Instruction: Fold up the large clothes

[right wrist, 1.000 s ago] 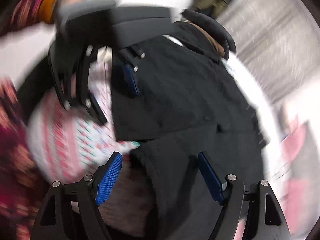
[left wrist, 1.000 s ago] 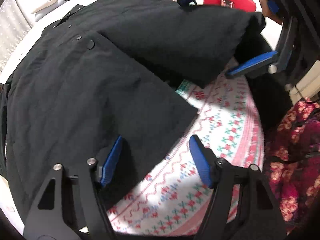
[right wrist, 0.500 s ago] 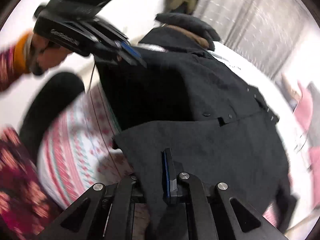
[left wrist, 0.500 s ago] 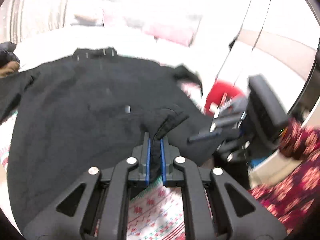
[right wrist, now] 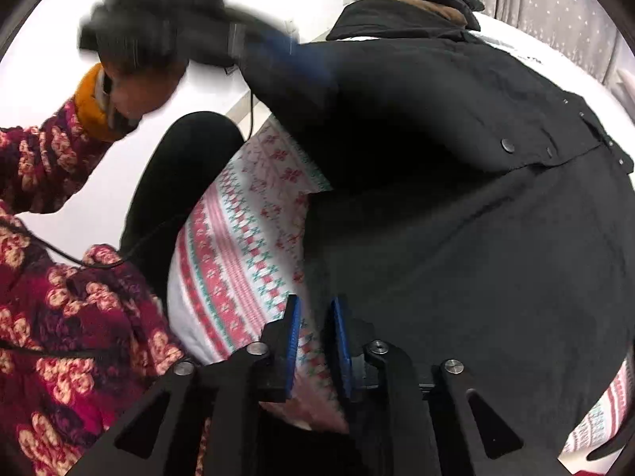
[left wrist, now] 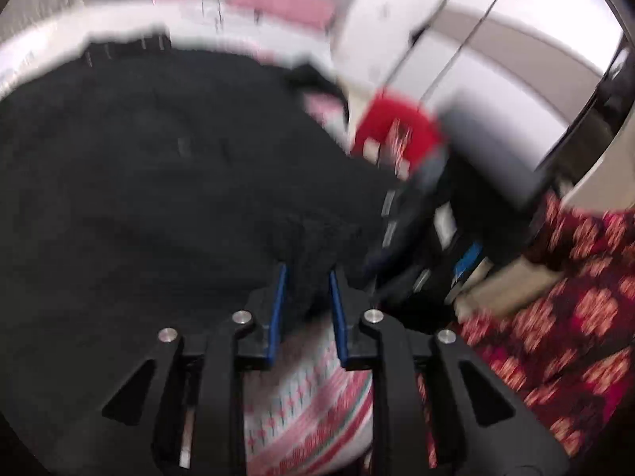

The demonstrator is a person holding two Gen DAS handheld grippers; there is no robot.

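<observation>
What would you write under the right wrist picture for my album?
Right gripper, slightly open over a patterned blanket, beside a big black coat.

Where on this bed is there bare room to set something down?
One free patch: the patterned red-and-white knitted cover, between the edge of the black coat and the person's black-clad leg. Beyond that edge it is all coat.
</observation>
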